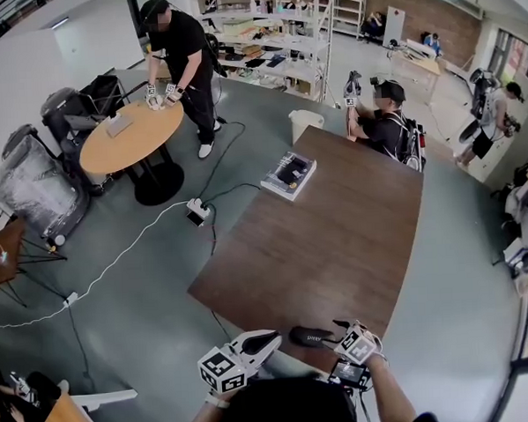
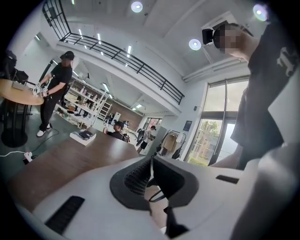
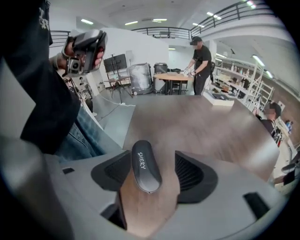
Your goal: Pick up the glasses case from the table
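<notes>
A dark oblong glasses case (image 1: 313,337) with white lettering lies on the brown wooden table (image 1: 335,228), close to its near edge. My right gripper (image 1: 336,333) points steeply down over it. In the right gripper view the case (image 3: 146,165) lies lengthwise between the two dark ribbed pads of the right gripper (image 3: 152,172), close against the left pad, with bare table showing between it and the right pad. The jaws stand open around it. My left gripper (image 1: 253,346) hovers left of the case, off the table's near corner. In the left gripper view the left gripper (image 2: 151,174) has its pads together with nothing between them.
A flat box (image 1: 289,174) lies at the table's far left corner. A person (image 1: 385,124) sits at the far end. Another person (image 1: 183,51) stands at a round table (image 1: 129,135). A power strip (image 1: 197,211) and cables lie on the floor at left.
</notes>
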Tool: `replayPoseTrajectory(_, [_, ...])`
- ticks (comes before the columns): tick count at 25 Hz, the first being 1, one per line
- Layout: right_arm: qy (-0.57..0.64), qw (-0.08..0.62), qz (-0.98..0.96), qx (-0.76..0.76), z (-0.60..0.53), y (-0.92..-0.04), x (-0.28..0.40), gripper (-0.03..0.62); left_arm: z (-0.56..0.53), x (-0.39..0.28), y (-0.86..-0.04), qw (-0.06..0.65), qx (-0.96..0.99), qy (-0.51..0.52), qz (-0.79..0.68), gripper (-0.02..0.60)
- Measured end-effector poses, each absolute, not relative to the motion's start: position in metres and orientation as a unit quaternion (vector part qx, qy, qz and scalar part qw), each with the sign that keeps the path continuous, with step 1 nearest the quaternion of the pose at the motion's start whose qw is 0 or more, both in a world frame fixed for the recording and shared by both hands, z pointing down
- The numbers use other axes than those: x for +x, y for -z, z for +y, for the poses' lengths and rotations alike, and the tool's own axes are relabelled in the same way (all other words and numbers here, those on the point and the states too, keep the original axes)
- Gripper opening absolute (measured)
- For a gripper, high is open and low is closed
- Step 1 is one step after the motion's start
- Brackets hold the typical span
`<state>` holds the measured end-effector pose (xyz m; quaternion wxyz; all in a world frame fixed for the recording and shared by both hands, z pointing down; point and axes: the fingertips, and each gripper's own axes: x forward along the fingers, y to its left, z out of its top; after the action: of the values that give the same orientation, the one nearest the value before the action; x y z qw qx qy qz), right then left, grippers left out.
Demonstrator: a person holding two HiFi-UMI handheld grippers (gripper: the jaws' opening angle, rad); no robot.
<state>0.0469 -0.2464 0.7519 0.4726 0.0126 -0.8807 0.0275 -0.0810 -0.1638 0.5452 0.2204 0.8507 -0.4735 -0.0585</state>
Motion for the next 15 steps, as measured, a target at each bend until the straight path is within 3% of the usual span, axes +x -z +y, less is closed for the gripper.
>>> replayPoseTrajectory(15, [-0.026, 0.550, -0.834, -0.036, -0.235, -0.844, 0.042, 0.302, -0.149, -0.095, -0.544, 0.226, 0.839, 0.060, -0.492, 0.006])
